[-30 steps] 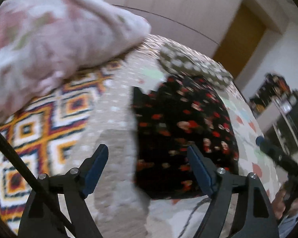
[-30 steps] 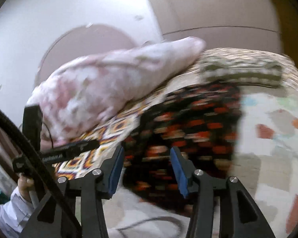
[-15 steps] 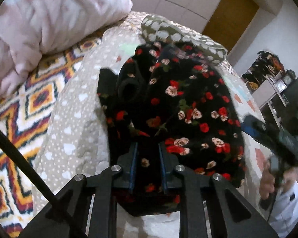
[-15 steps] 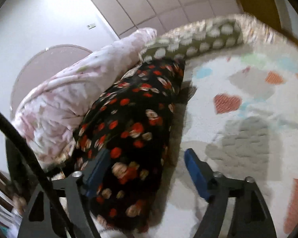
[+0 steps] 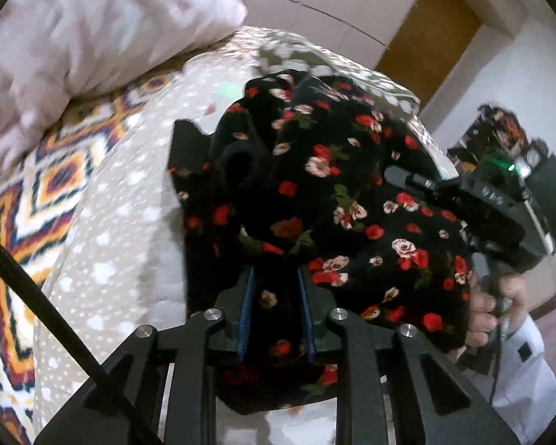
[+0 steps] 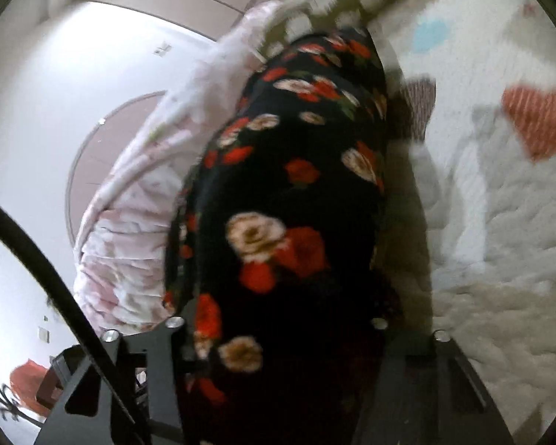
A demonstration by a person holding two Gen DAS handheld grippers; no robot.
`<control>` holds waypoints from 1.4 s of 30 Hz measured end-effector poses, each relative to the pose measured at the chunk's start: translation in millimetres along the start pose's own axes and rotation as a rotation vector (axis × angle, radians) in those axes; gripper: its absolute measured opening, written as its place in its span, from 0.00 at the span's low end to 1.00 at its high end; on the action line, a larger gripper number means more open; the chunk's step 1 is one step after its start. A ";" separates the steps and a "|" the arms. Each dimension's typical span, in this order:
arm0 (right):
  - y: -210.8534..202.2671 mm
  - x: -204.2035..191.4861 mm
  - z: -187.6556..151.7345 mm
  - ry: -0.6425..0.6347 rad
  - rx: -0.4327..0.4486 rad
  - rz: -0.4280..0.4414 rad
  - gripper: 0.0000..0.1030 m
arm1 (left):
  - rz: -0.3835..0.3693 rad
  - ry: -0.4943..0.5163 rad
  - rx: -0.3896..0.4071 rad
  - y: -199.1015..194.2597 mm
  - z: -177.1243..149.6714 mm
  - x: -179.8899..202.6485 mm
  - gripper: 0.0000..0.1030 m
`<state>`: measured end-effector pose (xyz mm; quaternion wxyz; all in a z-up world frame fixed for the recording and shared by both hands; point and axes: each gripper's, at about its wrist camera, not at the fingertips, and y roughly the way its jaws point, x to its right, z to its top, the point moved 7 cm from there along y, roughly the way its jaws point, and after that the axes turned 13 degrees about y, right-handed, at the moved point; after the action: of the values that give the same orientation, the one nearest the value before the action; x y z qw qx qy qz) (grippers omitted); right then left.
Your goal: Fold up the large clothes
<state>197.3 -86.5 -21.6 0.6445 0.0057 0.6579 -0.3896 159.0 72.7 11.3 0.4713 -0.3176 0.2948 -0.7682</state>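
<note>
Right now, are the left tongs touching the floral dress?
Touching: the left wrist view shows the left tongs shut on a fold of the floral dress.

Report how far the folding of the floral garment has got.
Done: the left gripper has its jaws clamped on a bunch of the floral garment, which lies rumpled on the bed.
In hand: the right gripper is buried in the fabric; whether it grips cannot be told.
Left: no neat fold shows yet, so the whole folding remains.
</note>
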 end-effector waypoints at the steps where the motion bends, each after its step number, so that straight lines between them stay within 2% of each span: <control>1: -10.8 -4.8 1.0 -0.011 0.014 0.016 0.52 | -0.017 0.010 -0.002 2.3 3.7 9.3 0.19; 5: -63.9 -8.8 18.7 -0.049 0.103 0.012 0.52 | -0.102 0.036 -0.006 20.0 20.6 48.3 0.19; 6: -77.0 -4.6 23.7 -0.067 0.132 -0.019 0.53 | -0.104 0.046 -0.019 29.1 22.9 56.7 0.19; 8: -95.4 15.6 30.7 -0.078 0.171 -0.126 0.60 | -0.102 0.047 -0.046 44.3 22.6 64.5 0.19; 10: -95.2 38.6 31.9 -0.033 0.149 -0.183 0.66 | -0.110 0.026 -0.069 55.4 18.5 67.1 0.22; 12: -95.1 63.5 29.3 0.027 0.144 -0.238 0.70 | -0.137 -0.004 -0.062 49.6 16.7 64.3 0.24; 13: -99.0 65.8 27.9 0.039 0.157 -0.233 0.71 | -0.137 -0.011 -0.062 45.2 16.2 62.3 0.24; 15: -112.4 55.0 25.5 0.022 0.190 -0.240 0.71 | -0.115 -0.013 -0.051 28.1 14.0 57.8 0.24; 17: -128.3 34.8 22.1 -0.054 0.244 -0.314 0.72 | -0.057 0.000 -0.028 7.3 13.3 51.6 0.25; 19: -147.5 13.7 21.7 -0.142 0.320 -0.389 0.73 | 0.015 0.009 0.012 -19.6 9.1 41.2 0.37; 21: -160.0 -9.5 15.6 -0.223 0.374 -0.422 0.74 | 0.100 0.007 0.069 -48.6 2.4 30.4 0.62; 22: -159.0 -19.5 10.8 -0.253 0.370 -0.424 0.66 | 0.136 0.007 0.094 -56.6 2.3 23.9 0.67; 23: -156.7 -29.7 4.5 -0.292 0.356 -0.416 0.48 | 0.190 0.010 0.130 -72.1 -1.7 19.9 0.73; 26: -120.3 -50.1 -18.0 -0.349 0.260 -0.393 0.21 | 0.341 0.029 0.209 -105.1 -10.0 10.1 0.81; 28: -86.7 -50.6 -30.8 -0.358 0.194 -0.402 0.17 | 0.417 0.034 0.272 -129.7 -15.6 5.8 0.90; 30: -42.8 -45.8 -47.0 -0.341 0.103 -0.391 0.17 | 0.472 0.043 0.339 -155.5 -22.2 4.5 0.97; 32: -2.1 -34.1 -65.2 -0.290 -0.020 -0.367 0.17 | 0.525 0.061 0.364 -172.5 -28.4 4.8 0.97; 35: 22.9 -33.1 -84.2 -0.233 -0.086 -0.295 0.16 | 0.546 0.073 0.396 -187.8 -35.0 10.6 0.98; 37: 31.5 -33.6 -96.7 -0.200 -0.147 -0.250 0.07 | 0.542 0.065 0.421 -194.1 -37.2 14.8 0.98; 39: 37.4 -31.0 -106.7 -0.231 -0.155 -0.288 0.07 | 0.542 0.066 0.448 -199.5 -39.0 19.8 0.98; 42: 29.4 -36.2 -105.0 -0.236 -0.123 -0.296 0.06 | 0.526 0.052 0.475 -205.8 -47.1 25.4 0.98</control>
<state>129.8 6.5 -19.7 0.6517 -0.1764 0.5942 -0.4371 3.4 135.4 142.0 0.7062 -0.0927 0.1916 -0.6753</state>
